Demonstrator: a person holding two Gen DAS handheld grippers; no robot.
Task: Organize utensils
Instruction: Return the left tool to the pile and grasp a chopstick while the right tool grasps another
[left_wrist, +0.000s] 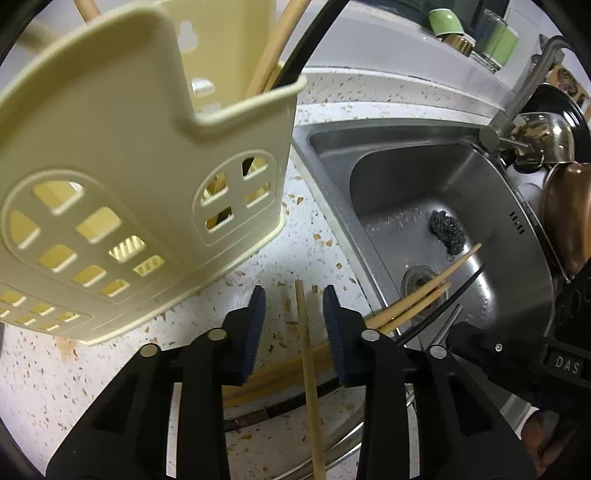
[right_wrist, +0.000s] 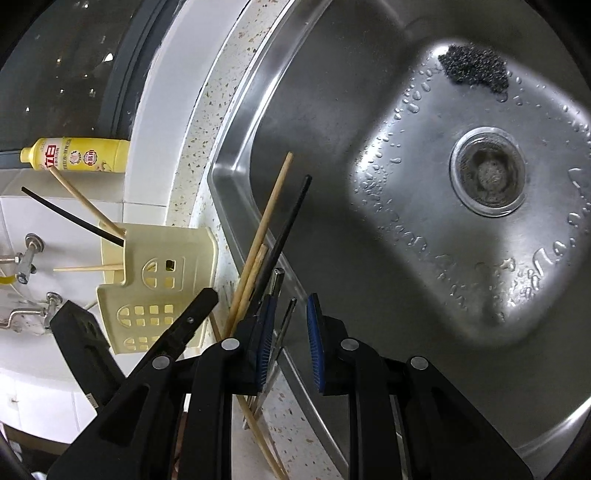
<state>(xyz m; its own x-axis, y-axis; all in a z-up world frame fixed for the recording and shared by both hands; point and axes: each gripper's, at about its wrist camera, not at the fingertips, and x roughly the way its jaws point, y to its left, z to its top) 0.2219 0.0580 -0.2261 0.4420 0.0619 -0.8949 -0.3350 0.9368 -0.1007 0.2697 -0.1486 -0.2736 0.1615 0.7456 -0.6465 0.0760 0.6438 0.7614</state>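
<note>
Speckled white counter (left_wrist: 266, 258) runs beside a steel sink (left_wrist: 461, 192), where a dark scrubbing pad (left_wrist: 447, 230) lies near the drain (right_wrist: 487, 171). On the counter stands a cream plastic holder (left_wrist: 122, 158) with window-shaped holes; some wooden and black sticks rise from it, and their tops are cut off by the frame edge.

One wooden chopstick (left_wrist: 308, 369) stands between the blue pads of the left gripper (left_wrist: 293, 325). The jaws are apart and do not press it, so this gripper is released. The lower end of the chopstick leaves the picture.

More chopsticks (left_wrist: 413, 299), wooden and black, lie across the sink edge with their tips over the basin. How many there are is hard to count, because the gripper bodies cover their middle.

The right gripper (right_wrist: 290, 328) hangs over this bundle. A thin metal piece (right_wrist: 284, 328) passes between its pads, but whether they clench it I cannot tell. What this piece is I also cannot make out. A yellow bottle (right_wrist: 74, 155) lies sideways in the right wrist view.
</note>
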